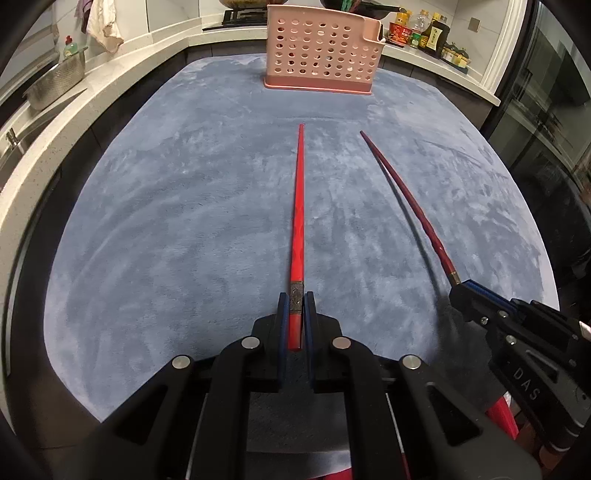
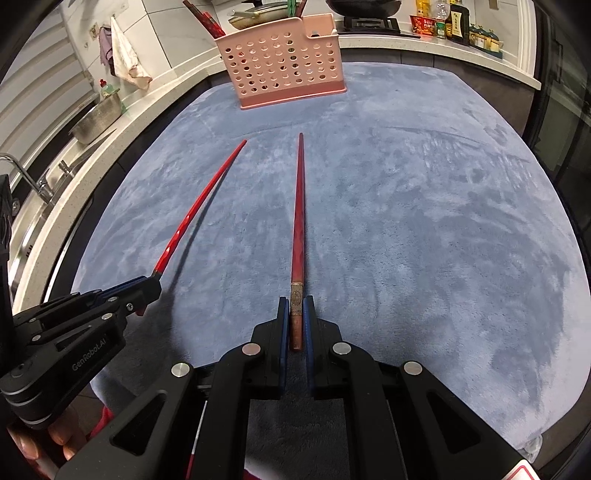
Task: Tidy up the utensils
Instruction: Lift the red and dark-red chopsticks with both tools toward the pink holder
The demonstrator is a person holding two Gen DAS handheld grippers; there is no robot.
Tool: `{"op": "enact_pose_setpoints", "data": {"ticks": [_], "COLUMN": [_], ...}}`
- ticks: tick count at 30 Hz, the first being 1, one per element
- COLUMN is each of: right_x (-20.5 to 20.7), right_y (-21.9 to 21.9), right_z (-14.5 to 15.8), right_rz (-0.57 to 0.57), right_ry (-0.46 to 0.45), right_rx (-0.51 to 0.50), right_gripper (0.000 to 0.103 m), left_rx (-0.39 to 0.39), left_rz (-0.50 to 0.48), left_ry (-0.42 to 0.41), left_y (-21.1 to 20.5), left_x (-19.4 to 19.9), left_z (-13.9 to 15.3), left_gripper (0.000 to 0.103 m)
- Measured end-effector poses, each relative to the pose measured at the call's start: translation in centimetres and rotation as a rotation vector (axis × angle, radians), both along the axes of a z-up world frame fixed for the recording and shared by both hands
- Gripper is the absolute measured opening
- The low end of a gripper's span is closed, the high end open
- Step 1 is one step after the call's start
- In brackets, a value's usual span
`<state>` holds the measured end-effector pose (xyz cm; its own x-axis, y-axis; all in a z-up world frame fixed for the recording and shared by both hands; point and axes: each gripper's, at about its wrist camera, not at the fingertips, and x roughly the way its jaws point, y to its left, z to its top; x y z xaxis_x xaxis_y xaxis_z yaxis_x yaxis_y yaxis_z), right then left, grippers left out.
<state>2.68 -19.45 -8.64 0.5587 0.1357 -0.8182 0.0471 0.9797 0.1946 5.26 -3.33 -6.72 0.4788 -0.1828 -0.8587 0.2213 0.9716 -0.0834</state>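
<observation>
My left gripper (image 1: pixel 296 308) is shut on the butt end of a bright red chopstick (image 1: pixel 298 221), which points forward above the blue cloth toward a pink perforated utensil holder (image 1: pixel 319 59). My right gripper (image 2: pixel 296 314) is shut on a dark red chopstick (image 2: pixel 297 221), also pointing at the holder (image 2: pixel 284 62). Each gripper shows in the other's view: the right one (image 1: pixel 461 288) with its dark chopstick (image 1: pixel 406 199), the left one (image 2: pixel 153 282) with its bright chopstick (image 2: pixel 199 206). Several chopsticks (image 2: pixel 207 20) stand in the holder's left compartment.
A blue-grey plush cloth (image 1: pixel 184 221) covers the table. A white counter curves around it with a steel colander (image 1: pixel 55 83), dish soap, a hanging rag (image 2: pixel 125 55), a sink tap (image 2: pixel 26 177), a stove, and sauce bottles (image 1: pixel 424 33) at the back right.
</observation>
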Motion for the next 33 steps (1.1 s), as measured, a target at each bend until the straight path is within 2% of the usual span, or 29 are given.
{"op": "enact_pose_setpoints", "data": {"ticks": [8,16,33], "right_x": [0.2,0.9,1.6], "right_y": [0.5,1.3,-0.3], "right_z": [0.5,2.6,11.1], "right_rz": [0.020,0.035,0.003], "right_ry": [-0.012,-0.058,-0.210], "right_rx": [0.007,0.023,0.056], "right_gripper": [0.007,0.007,0.007], "left_rx": [0.007,0.023,0.013], "left_rz": [0.018,0.031,0.033], "left_ry": [-0.016,-0.072,-0.219], "left_y": [0.8,1.6,1.7], "left_x": [-0.1,0.0,1.1], "left_z": [0.6,3.2,11.0], "left_gripper": [0.007,0.007,0.007]}}
